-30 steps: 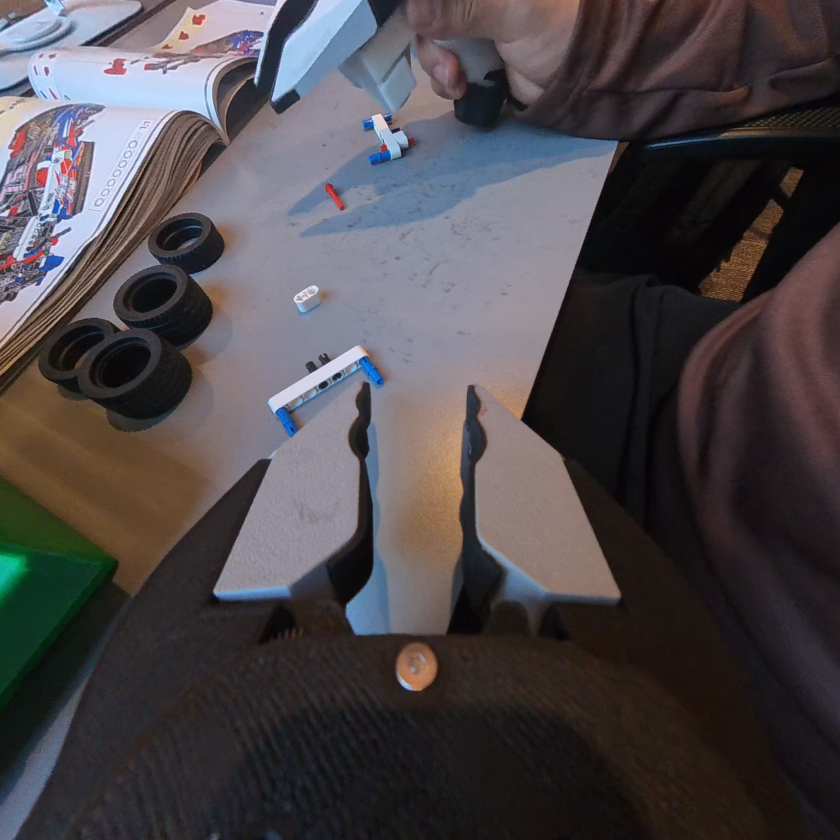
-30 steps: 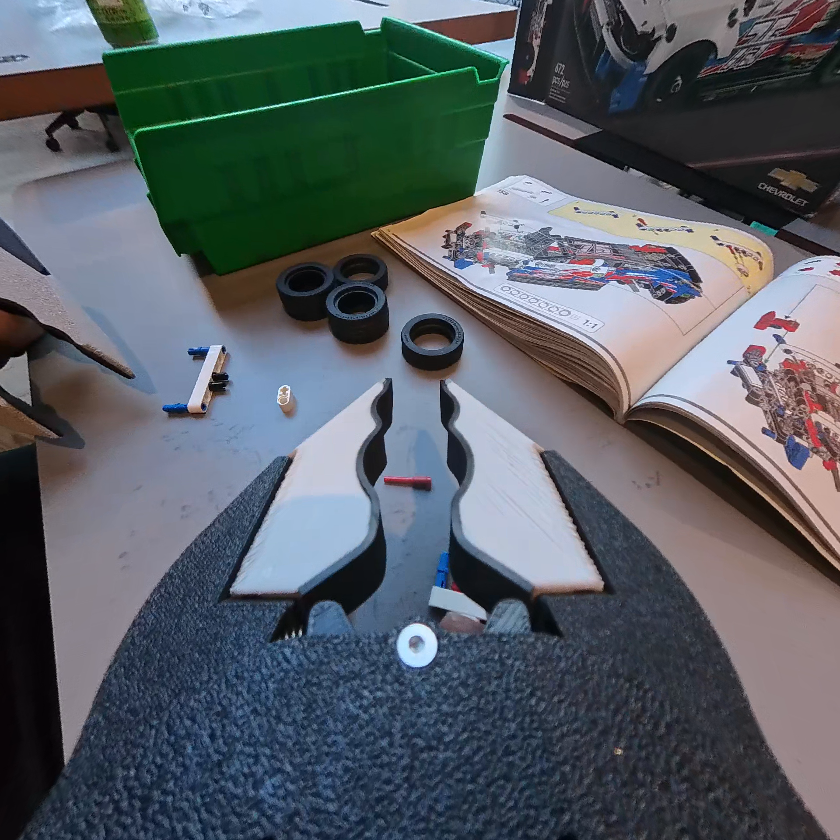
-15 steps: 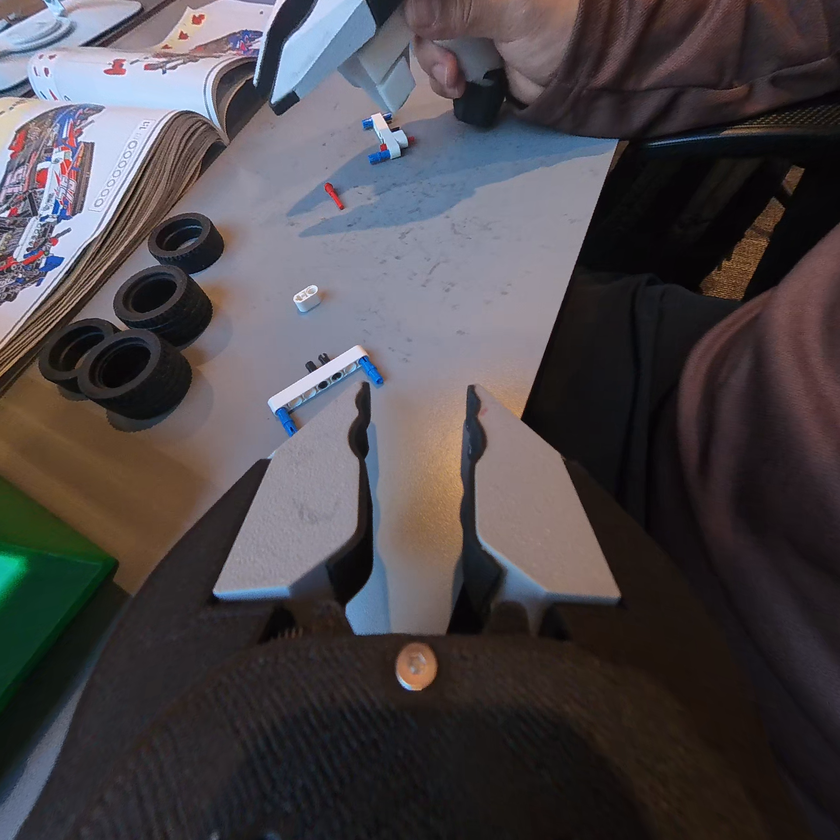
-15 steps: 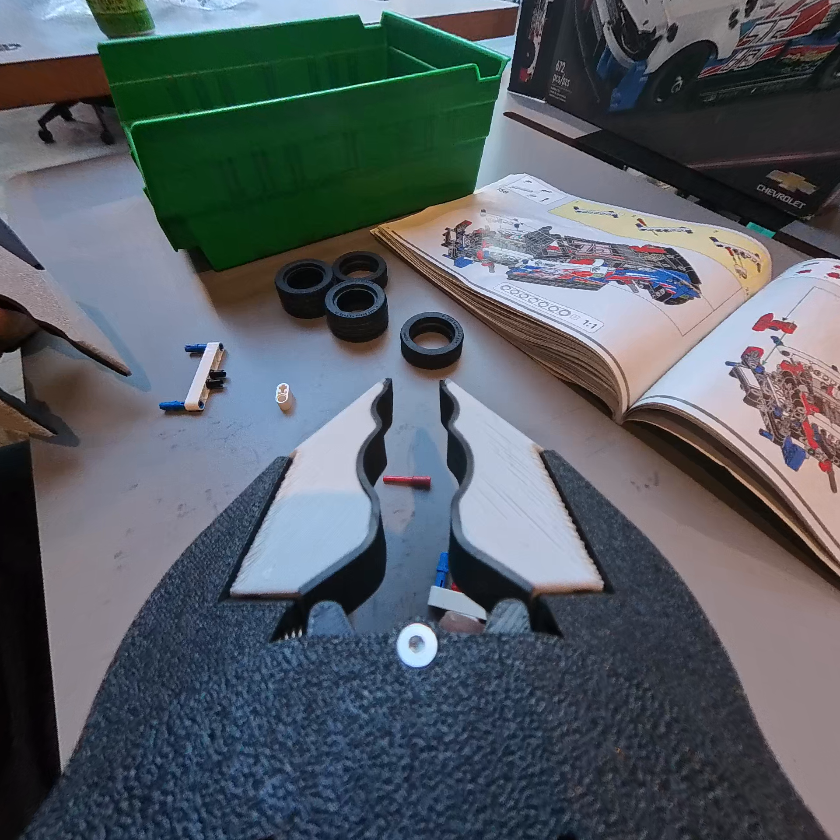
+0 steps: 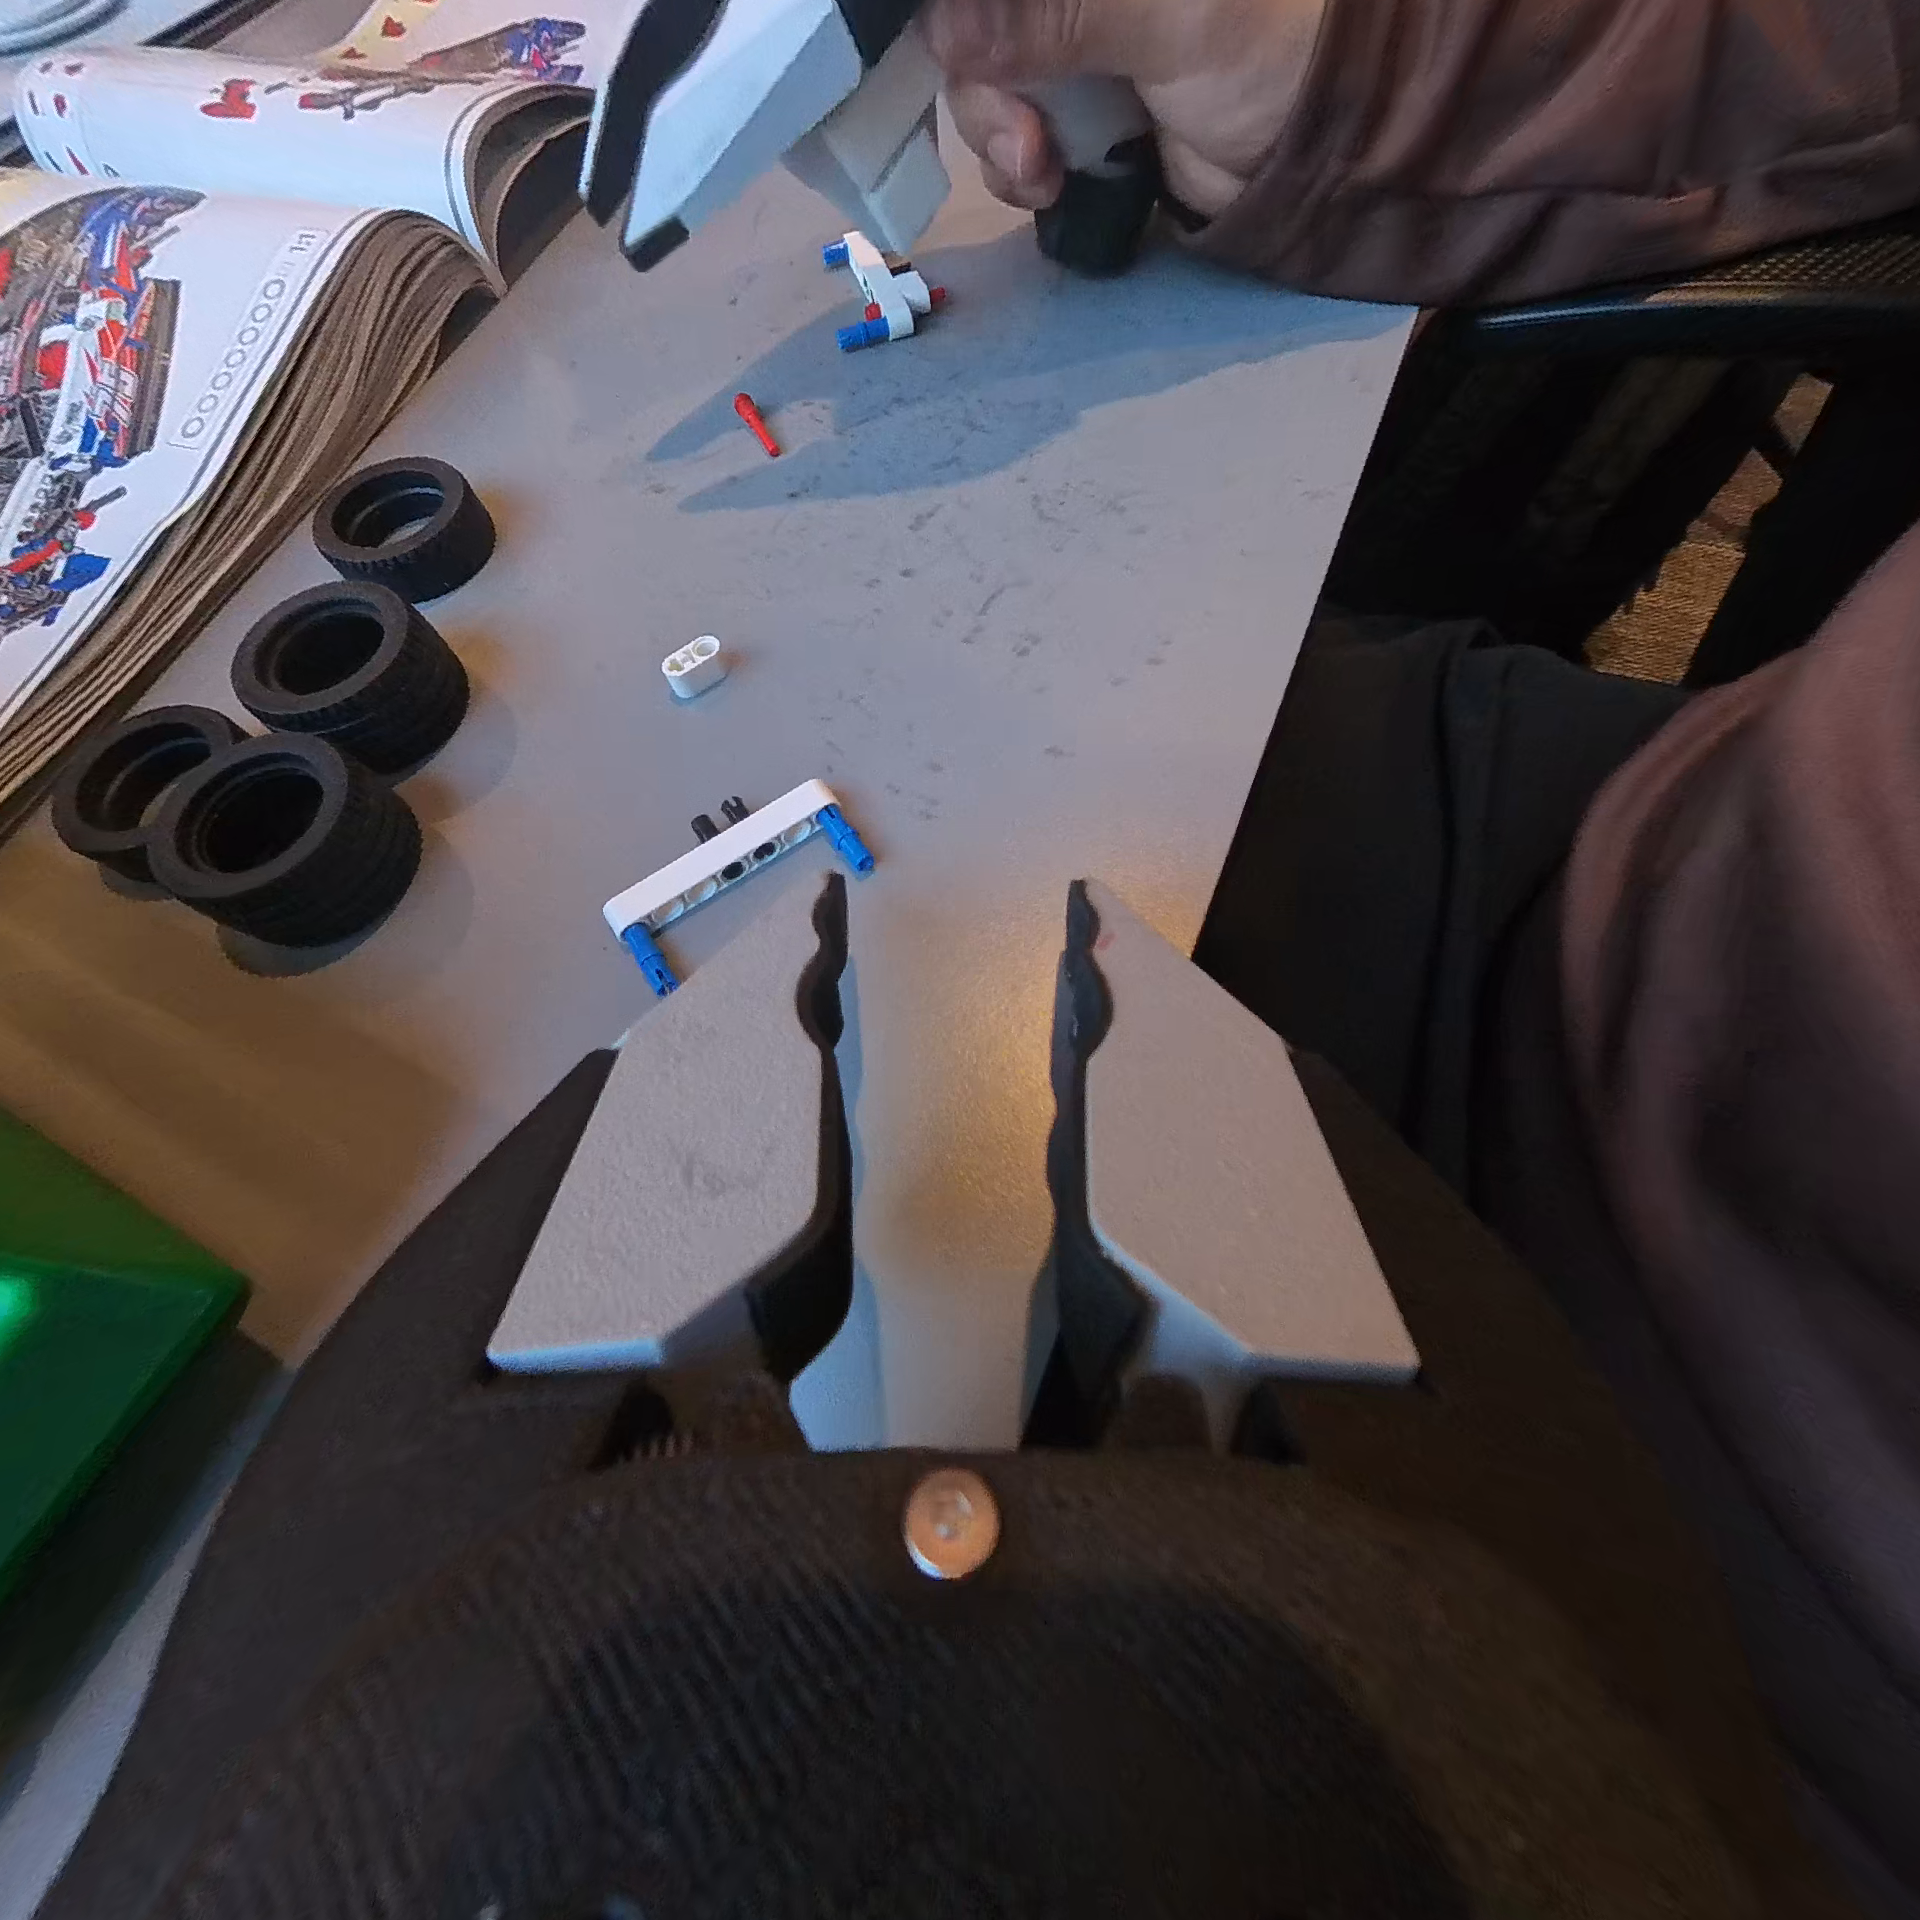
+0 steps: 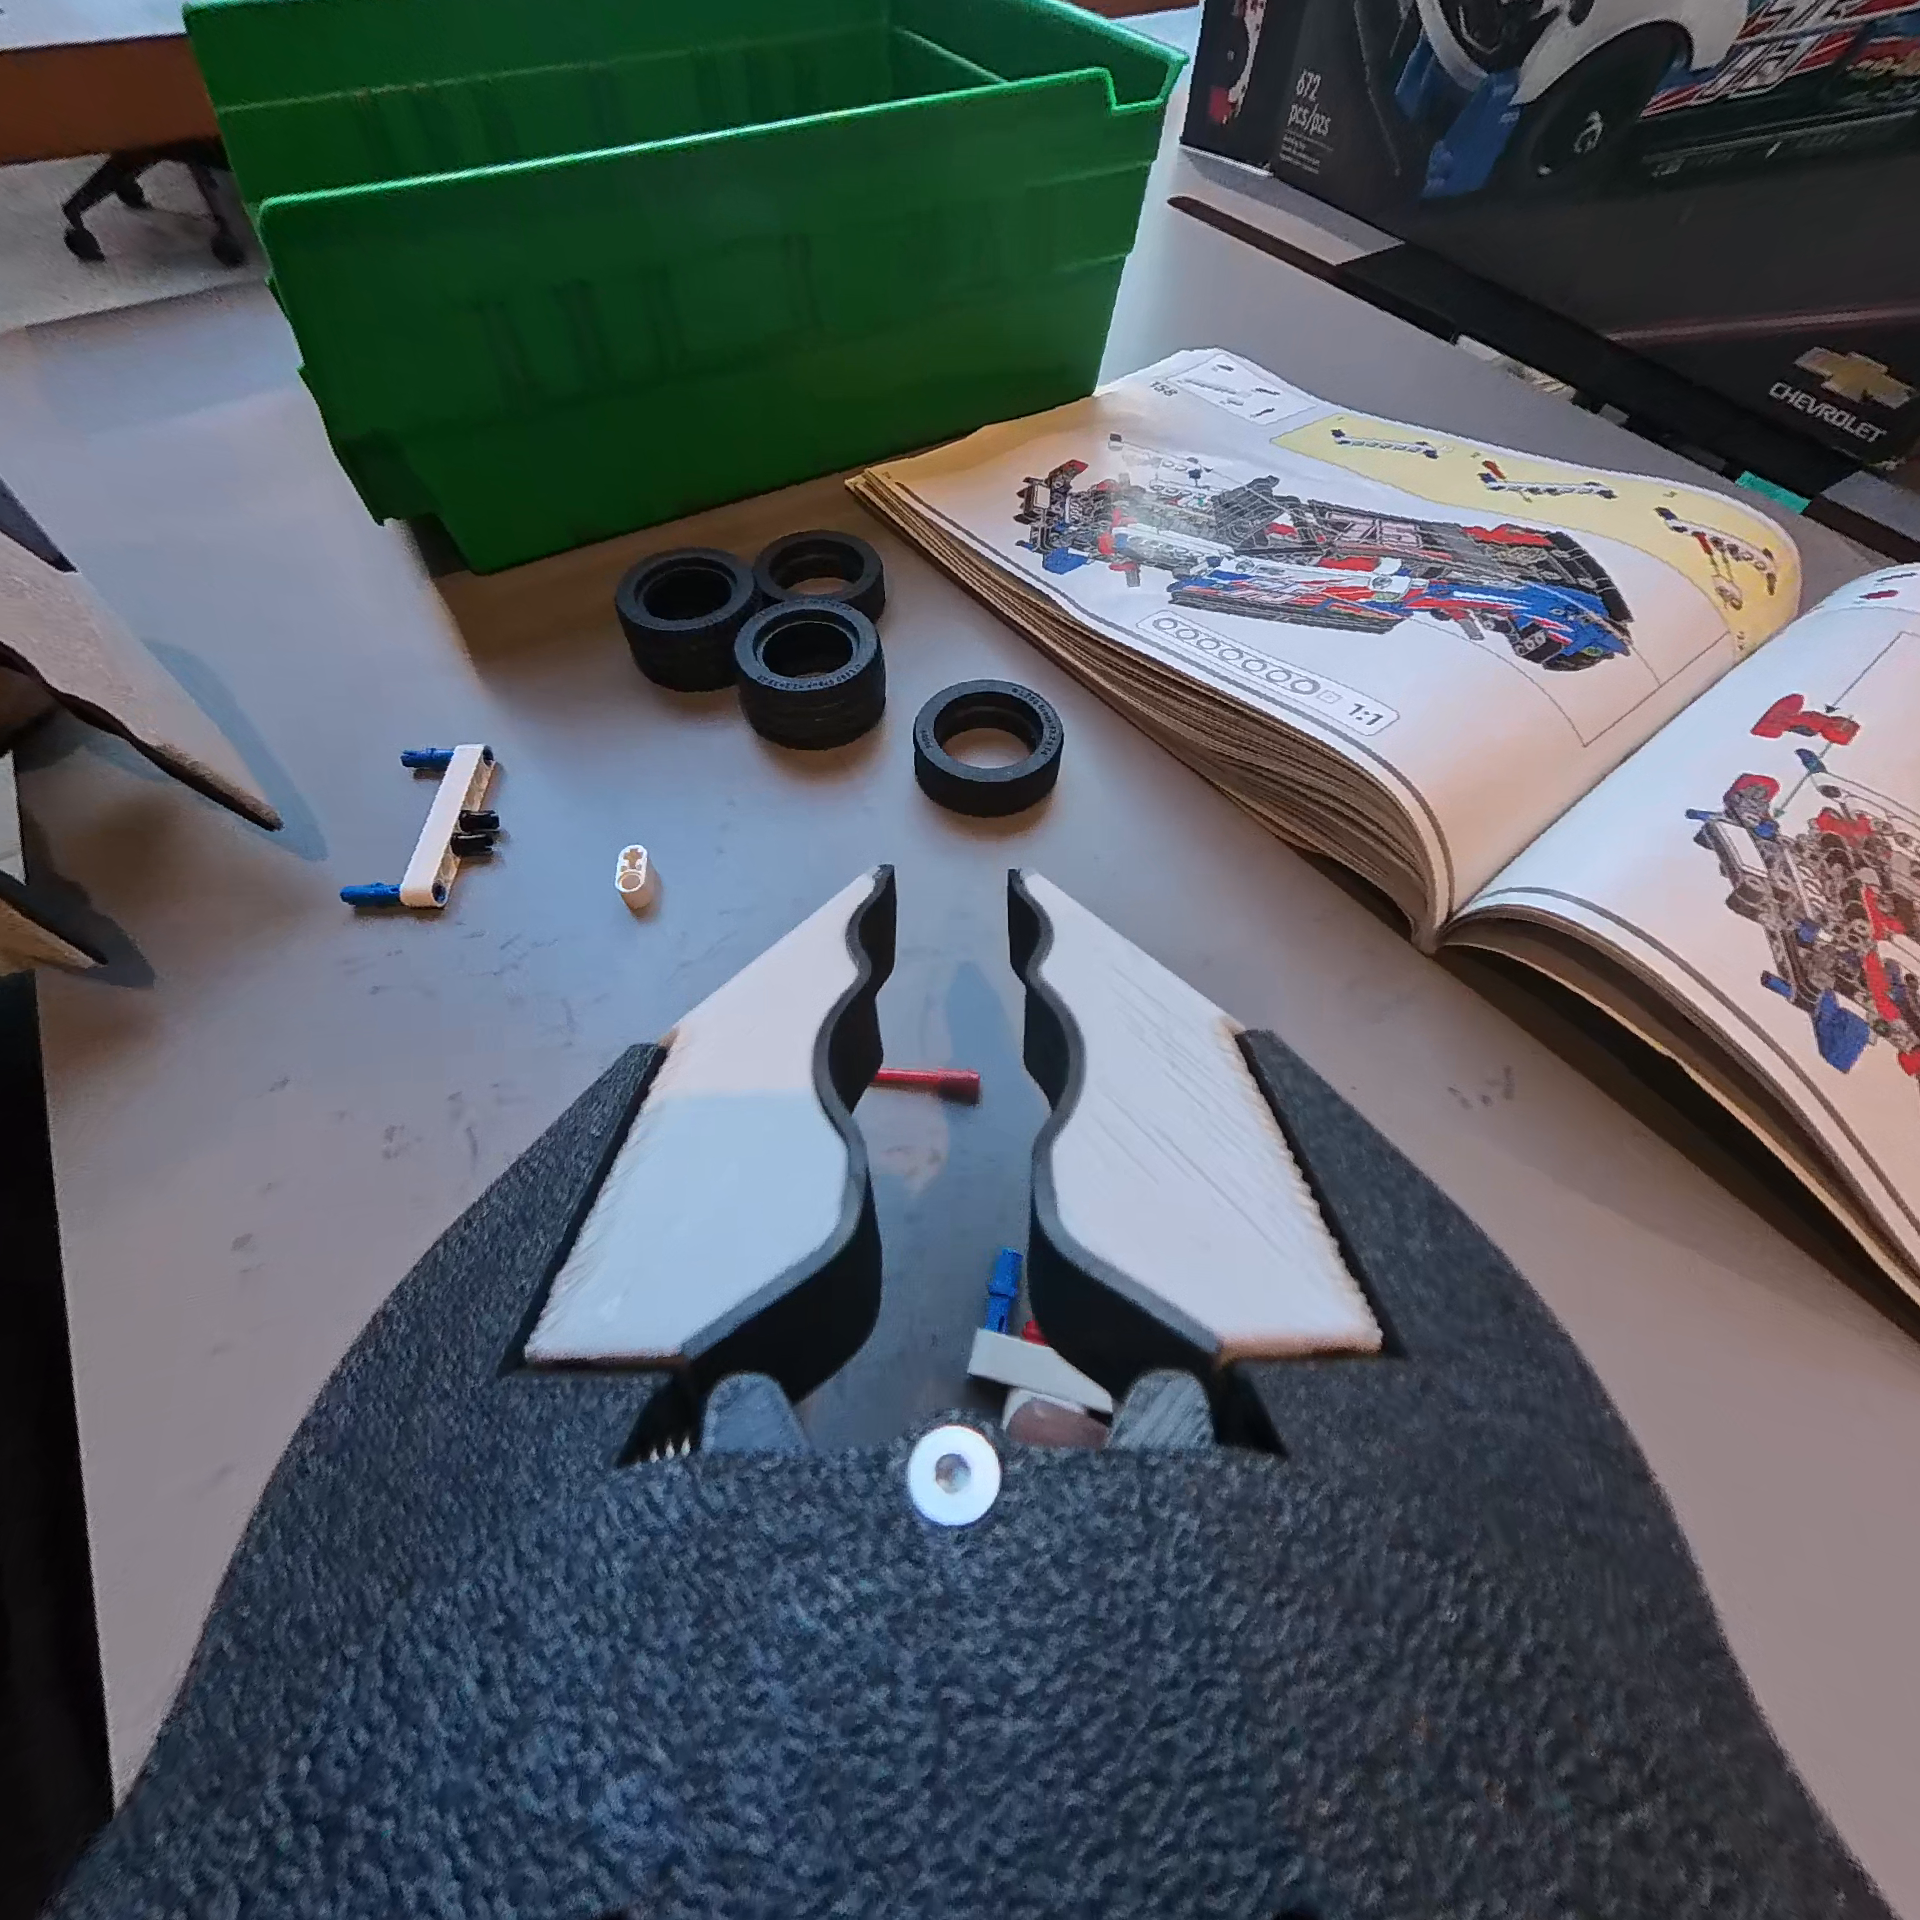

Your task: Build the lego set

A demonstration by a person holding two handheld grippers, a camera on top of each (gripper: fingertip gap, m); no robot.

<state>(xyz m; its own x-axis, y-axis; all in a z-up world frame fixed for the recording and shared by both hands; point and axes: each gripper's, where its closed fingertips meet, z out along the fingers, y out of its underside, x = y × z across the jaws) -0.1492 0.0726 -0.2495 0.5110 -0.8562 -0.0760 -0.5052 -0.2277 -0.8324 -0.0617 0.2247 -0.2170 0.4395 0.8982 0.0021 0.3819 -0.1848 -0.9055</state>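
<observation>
A white beam with blue and black pins (image 5: 727, 873) lies on the grey table just beyond my open, empty left gripper (image 5: 951, 899); it also shows in the right wrist view (image 6: 447, 826). A small white connector (image 5: 694, 663) (image 6: 634, 879) lies farther on. A red pin (image 5: 756, 422) (image 6: 928, 1081) lies under my open right gripper (image 6: 951, 878), between its fingers. A small white, blue and red assembly (image 5: 883, 293) (image 6: 1023, 1340) sits below the right gripper's base. The right gripper also shows in the left wrist view (image 5: 748, 114), held by a hand.
Several black tyres (image 6: 810, 665) (image 5: 301, 748) lie near a green bin (image 6: 675, 260). An open instruction book (image 6: 1403, 644) lies at the right, with the set's box (image 6: 1610, 156) behind it. The table edge (image 5: 1299, 675) runs beside the person's lap. The tips of one gripper are about 20 centimetres away from the tips of the other. From either gripper's tips it is about 9 centimetres to the small white connector (image 6: 634, 879).
The right gripper has shifted slightly left and forward over the red pin. The left gripper has barely moved.
</observation>
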